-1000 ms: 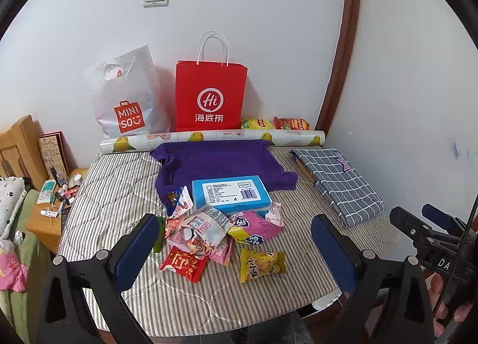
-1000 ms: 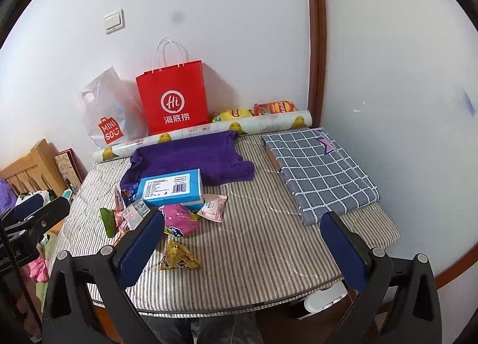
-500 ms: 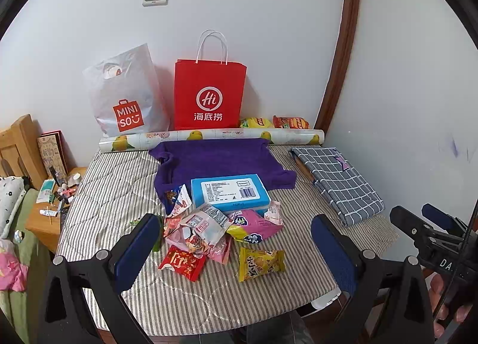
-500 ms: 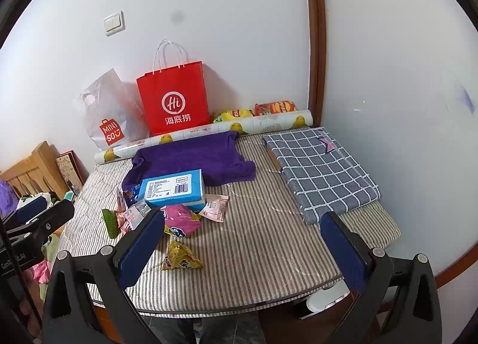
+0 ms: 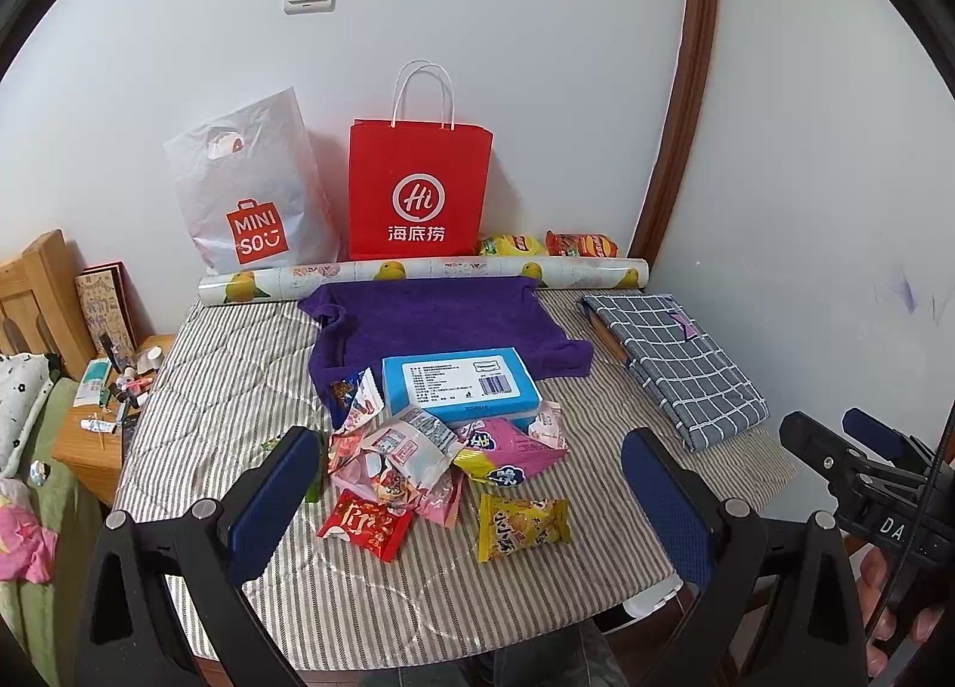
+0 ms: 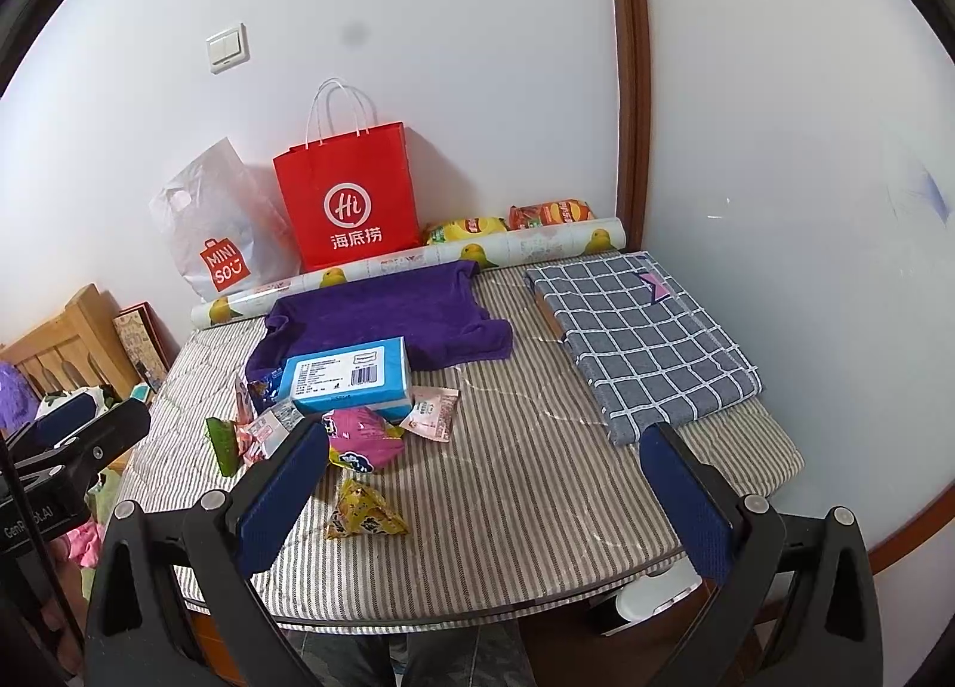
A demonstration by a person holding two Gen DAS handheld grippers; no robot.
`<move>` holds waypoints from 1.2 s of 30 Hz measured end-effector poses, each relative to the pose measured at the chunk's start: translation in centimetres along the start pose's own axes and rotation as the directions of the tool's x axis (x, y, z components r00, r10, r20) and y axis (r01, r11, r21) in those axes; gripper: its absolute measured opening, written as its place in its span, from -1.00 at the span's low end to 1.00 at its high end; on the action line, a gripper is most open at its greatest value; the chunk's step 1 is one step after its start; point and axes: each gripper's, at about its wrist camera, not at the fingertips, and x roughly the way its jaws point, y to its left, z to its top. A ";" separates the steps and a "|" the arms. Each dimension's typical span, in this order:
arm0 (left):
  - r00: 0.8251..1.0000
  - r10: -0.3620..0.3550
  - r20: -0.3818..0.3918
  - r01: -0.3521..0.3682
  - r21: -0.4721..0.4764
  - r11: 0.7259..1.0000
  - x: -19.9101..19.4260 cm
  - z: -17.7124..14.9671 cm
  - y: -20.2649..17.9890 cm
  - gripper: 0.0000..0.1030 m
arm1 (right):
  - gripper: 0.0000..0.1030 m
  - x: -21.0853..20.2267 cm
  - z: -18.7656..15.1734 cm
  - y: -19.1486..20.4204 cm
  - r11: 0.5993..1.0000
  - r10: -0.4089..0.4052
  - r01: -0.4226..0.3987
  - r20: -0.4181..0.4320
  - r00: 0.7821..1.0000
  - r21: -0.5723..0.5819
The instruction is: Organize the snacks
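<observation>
A striped bench fills the middle of both views. At its far edge stand a red paper bag and a white Minisou bag. A purple cloth lies centre, a checked cloth at right. Against the purple cloth's near edge sits a blue box, with the snack packets heaped just below it and a yellow packet apart from them, lower centre. Left claw and right claw both gape wide, holding nothing.
</observation>
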 end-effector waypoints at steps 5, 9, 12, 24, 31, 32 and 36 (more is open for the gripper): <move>1.000 -0.002 0.000 0.002 0.000 1.000 -0.1 -0.1 0.1 0.98 | 0.99 0.0 -0.1 -0.1 1.000 0.001 -0.001 0.001 1.000 0.000; 1.000 0.000 0.001 0.000 0.001 1.000 -0.1 -0.1 0.0 0.98 | 0.99 0.0 -0.1 0.0 1.000 0.002 -0.002 -0.001 1.000 0.000; 1.000 0.000 0.001 0.000 0.003 1.000 -0.1 -0.1 0.0 0.98 | 0.99 0.0 -0.1 0.0 1.000 0.005 -0.005 0.000 1.000 0.000; 1.000 -0.003 -0.018 0.003 0.001 1.000 0.9 -0.3 0.8 0.98 | 0.99 0.3 -0.2 0.2 0.999 0.034 -0.034 0.007 0.999 0.005; 0.999 0.000 -0.044 -0.001 -0.008 1.000 2.4 -0.5 1.7 0.94 | 0.99 1.7 -0.7 0.7 0.999 0.041 -0.041 -0.011 0.999 -0.001; 0.999 0.002 -0.048 -0.003 -0.011 1.000 2.6 -0.6 1.9 0.94 | 0.98 1.9 -0.8 0.7 0.999 0.042 -0.042 -0.014 0.999 -0.002; 0.997 0.018 -0.076 -0.021 -0.037 0.999 4.0 -1.0 3.4 0.92 | 0.97 3.4 -1.4 1.2 0.998 0.064 -0.064 -0.034 0.997 -0.014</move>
